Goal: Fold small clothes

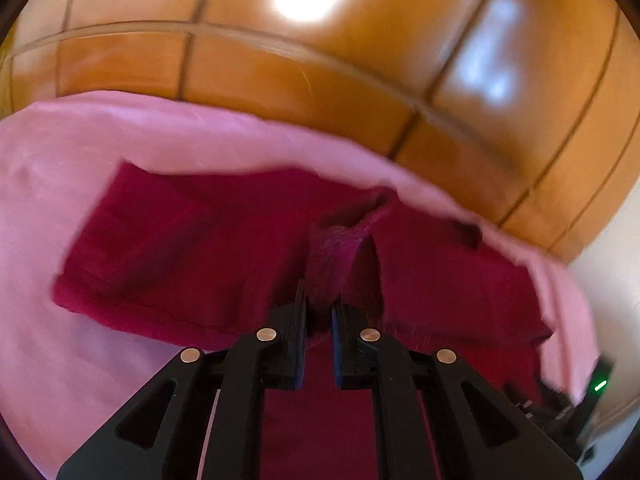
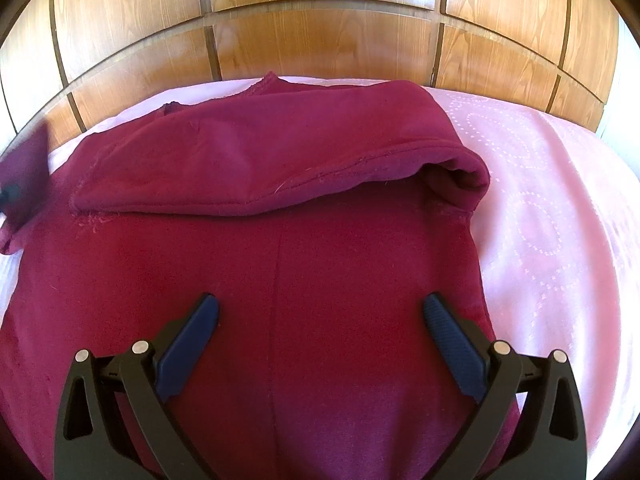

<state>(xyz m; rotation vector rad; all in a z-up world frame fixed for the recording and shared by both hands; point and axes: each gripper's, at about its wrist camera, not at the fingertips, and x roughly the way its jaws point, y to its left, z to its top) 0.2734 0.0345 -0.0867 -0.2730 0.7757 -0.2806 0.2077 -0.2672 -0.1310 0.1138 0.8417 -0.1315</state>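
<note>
A dark red garment lies spread on a pink sheet. One sleeve is folded across its upper part. My right gripper is open and empty, just above the garment's middle. In the left wrist view my left gripper is shut on a raised fold of the same red garment and holds it lifted off the sheet. The view is motion-blurred. The left gripper's tip with cloth shows at the right wrist view's left edge.
A wooden panelled headboard stands right behind the bed. The pink sheet extends to the right of the garment. A dark device with a green light sits at the lower right of the left wrist view.
</note>
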